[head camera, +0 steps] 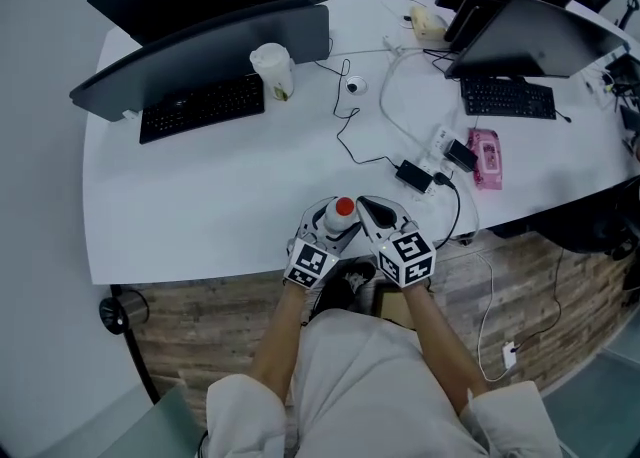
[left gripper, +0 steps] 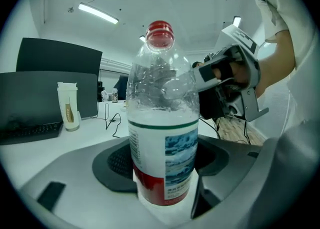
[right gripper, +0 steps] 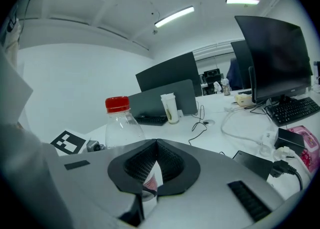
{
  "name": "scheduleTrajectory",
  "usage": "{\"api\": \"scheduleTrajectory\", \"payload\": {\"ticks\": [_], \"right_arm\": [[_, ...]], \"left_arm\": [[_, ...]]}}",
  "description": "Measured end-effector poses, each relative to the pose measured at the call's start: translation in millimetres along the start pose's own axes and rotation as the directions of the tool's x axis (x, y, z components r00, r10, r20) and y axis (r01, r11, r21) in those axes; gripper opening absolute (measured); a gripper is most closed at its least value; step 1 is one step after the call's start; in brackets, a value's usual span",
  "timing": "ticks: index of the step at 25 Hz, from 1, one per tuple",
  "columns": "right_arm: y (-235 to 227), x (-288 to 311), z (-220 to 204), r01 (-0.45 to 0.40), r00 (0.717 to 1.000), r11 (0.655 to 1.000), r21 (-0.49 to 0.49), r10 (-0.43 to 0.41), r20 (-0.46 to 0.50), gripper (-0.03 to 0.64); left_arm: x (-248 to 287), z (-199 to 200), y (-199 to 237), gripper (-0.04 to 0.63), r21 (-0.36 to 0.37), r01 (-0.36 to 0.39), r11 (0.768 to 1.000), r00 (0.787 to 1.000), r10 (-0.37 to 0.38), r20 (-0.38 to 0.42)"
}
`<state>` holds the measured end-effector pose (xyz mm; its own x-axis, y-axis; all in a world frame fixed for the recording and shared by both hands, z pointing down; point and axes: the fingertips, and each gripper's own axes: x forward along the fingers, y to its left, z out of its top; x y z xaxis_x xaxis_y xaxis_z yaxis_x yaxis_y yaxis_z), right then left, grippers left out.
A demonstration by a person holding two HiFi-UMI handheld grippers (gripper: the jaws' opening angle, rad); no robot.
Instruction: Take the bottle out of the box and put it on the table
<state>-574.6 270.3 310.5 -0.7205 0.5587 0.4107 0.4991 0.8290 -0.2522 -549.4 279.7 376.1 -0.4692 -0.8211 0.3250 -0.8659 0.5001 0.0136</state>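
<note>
A clear plastic bottle [head camera: 343, 210] with a red cap and a blue, white and red label stands upright at the white table's [head camera: 200, 216] front edge. My left gripper [head camera: 333, 224] is shut on it, and in the left gripper view the bottle [left gripper: 162, 123] fills the space between the dark pads [left gripper: 112, 165]. My right gripper [head camera: 372, 214] sits just to the right of the bottle, jaws shut together with nothing held. In the right gripper view the bottle [right gripper: 120, 123] rises behind and left of my right gripper [right gripper: 156, 145].
Two keyboards [head camera: 200, 106] [head camera: 507, 98] and several dark monitors [head camera: 200, 46] line the back of the table. A white cup [head camera: 273, 71] stands by the left keyboard. Cables, a power adapter [head camera: 413, 176] and a pink packet [head camera: 486, 158] lie to the right.
</note>
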Motion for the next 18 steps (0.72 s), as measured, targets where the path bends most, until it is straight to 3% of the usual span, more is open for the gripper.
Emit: {"api": "scheduleTrajectory", "payload": {"ticks": [7,18], "right_arm": [[17.8,6.2,-15.4,-0.027,0.999,1.0,0.01,0.027,-0.028,0.04],[17.3,-7.0,-34.1,0.029,0.999,0.997,0.067,-0.026,-0.046,0.04]], "left_arm": [[-10.2,-16.1,2.4,0.318,0.008,-0.005,1.0,1.0,0.005,-0.019],[-24.6,-24.4,-0.3,0.319,0.005,-0.022,1.0,0.999,0.022,-0.024]]}}
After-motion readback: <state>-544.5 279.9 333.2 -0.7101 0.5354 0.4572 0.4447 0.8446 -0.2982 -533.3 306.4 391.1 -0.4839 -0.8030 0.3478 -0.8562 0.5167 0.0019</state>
